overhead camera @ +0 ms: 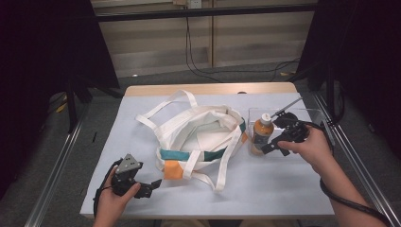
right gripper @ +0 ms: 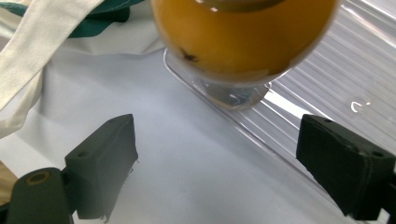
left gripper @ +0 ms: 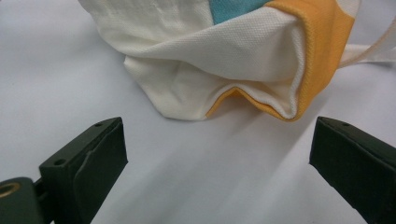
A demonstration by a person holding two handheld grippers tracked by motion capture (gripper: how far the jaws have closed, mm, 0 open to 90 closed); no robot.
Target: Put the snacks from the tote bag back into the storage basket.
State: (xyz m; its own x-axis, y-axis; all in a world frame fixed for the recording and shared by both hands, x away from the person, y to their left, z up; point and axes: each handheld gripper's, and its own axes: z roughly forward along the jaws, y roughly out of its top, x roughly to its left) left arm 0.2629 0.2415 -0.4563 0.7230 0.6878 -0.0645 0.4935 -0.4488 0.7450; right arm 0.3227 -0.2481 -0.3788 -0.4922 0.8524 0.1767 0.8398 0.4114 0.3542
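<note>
A: The right tongs [overhead camera: 267,147] sit at the right of the desk, jaws spread wide with nothing clamped. In the right gripper view the small clear plastic bottle of orange drink with a pale cap [right gripper: 243,37] stands straight ahead of those jaws, beyond their tips, not between them.

B: And where does the bottle stand?

A: Upright in the shallow clear ribbed plastic tray [overhead camera: 321,118], at its left end. From above, the right tongs lie just beside the bottle's lower part, on its right. Whether a jaw touches it I cannot tell.

B: The left tongs?

A: The left tongs [overhead camera: 156,183] rest low at the front left of the white-covered desk [overhead camera: 265,189], jaws also wide apart and holding nothing. In the left gripper view the orange-trimmed corner of the cream canvas tote bag with teal and orange panels [left gripper: 233,60] lies just ahead of the jaws, apart from them, with bare desk between.

B: So the bag sits between the two?

A: Yes, in the middle of the desk, mouth open upward, straps spilling over the cloth. The tray with the bottle is just beside its right edge.

B: Counts?

A: Two tongs, one bag, one bottle, one tray, and a person's two hands on the tongs.
</note>
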